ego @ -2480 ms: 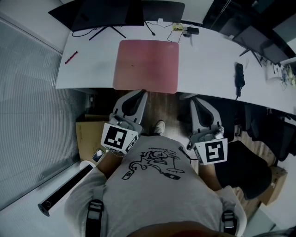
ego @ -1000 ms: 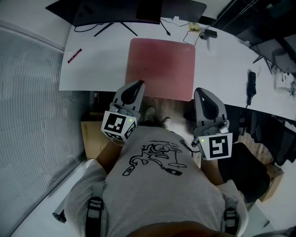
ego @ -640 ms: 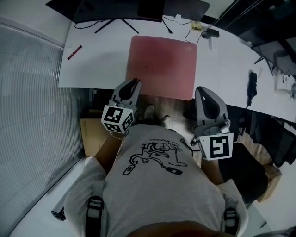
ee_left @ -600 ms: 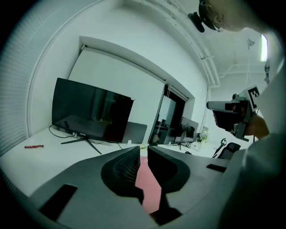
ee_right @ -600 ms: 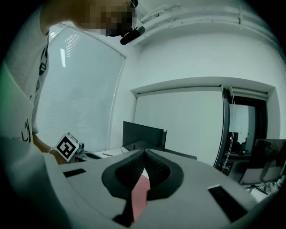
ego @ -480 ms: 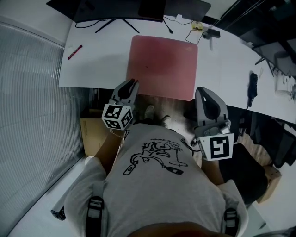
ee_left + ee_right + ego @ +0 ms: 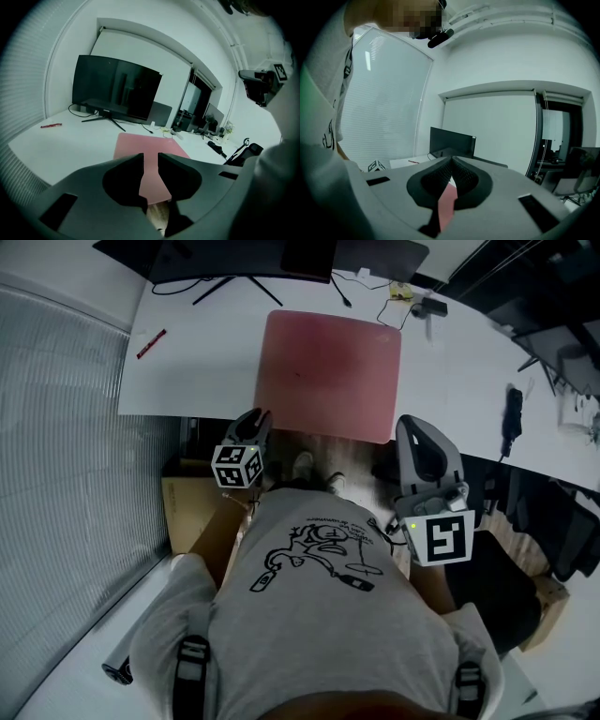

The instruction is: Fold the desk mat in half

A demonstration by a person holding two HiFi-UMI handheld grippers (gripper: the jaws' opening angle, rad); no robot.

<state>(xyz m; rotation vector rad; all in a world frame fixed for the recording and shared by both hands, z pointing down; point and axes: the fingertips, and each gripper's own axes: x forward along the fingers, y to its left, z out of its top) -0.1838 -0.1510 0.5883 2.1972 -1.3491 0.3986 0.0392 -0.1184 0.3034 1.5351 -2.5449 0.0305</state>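
Note:
The pink desk mat (image 7: 328,371) lies flat on the white desk (image 7: 197,371), and its near edge reaches the desk's front edge. My left gripper (image 7: 253,418) is low, just in front of the mat's near left corner. In the left gripper view its jaws (image 7: 150,157) are open, having just been opening, with nothing between them; the mat (image 7: 147,145) shows beyond the gap. My right gripper (image 7: 419,432) hovers in front of the mat's near right corner. In the right gripper view its jaws (image 7: 451,160) are shut and empty, above a strip of the mat (image 7: 446,199).
Monitors (image 7: 234,259) and cables line the desk's far edge. A red pen (image 7: 150,344) lies on the desk at the left and a black device (image 7: 511,418) at the right. A cardboard box (image 7: 183,507) sits on the floor below, left of my legs.
My left gripper has sunk lower toward the desk's front edge by the mat's near left corner, and its jaws have opened. The right gripper has stayed still.

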